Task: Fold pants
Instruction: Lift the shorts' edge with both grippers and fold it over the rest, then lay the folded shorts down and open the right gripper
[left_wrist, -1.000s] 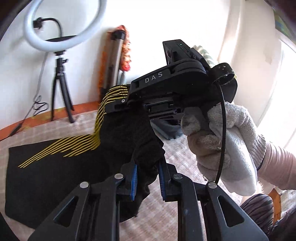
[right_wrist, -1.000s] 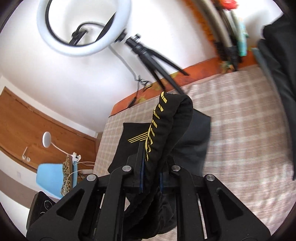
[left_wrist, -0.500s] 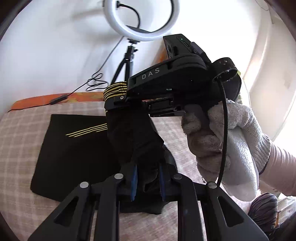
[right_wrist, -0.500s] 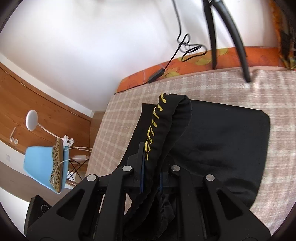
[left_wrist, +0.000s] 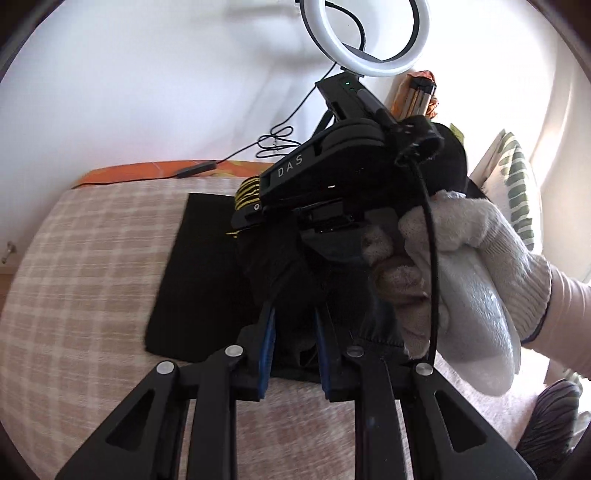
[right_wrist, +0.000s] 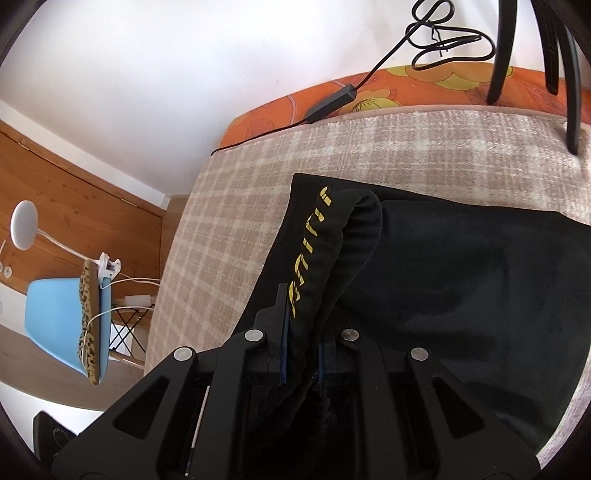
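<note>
White-walled room; bed under a beige checked blanket (left_wrist: 92, 266), orange floral sheet (right_wrist: 406, 88) exposed along the far edge. Ring light (left_wrist: 364, 37) on a tripod at the far side, its cable (right_wrist: 369, 74) trailing over the orange strip. Wooden panelling, blue chair (right_wrist: 55, 325) and white clip lamp (right_wrist: 24, 225) beyond the left edge of the bed. Striped pillow (left_wrist: 517, 192) at far right.

Black pants (right_wrist: 461, 277) with yellow stripes, laid partly folded on the blanket, lower layer flat, one end raised above it by both tools.

Left gripper (left_wrist: 293, 350): jaws nearly together, blue pads (left_wrist: 266, 354) pressed on a bunched fold of the black cloth, near edge of the garment draped just beyond the fingers.

Right gripper (right_wrist: 301, 354): jaws drawn close, clamped on a thick rolled band of the pants bearing yellow marks, the roll arching upward and away from the fingertips before dropping to the flat layer. Same tool seen from the left wrist view as a black body lettered DAS (left_wrist: 332, 177), held above the garment by a hand in a white knitted glove (left_wrist: 461, 277), pale sleeve at the wrist, thin black cord running down across the glove.

Cloth taut between the two clamping points, both over the right part of the flat layer.
</note>
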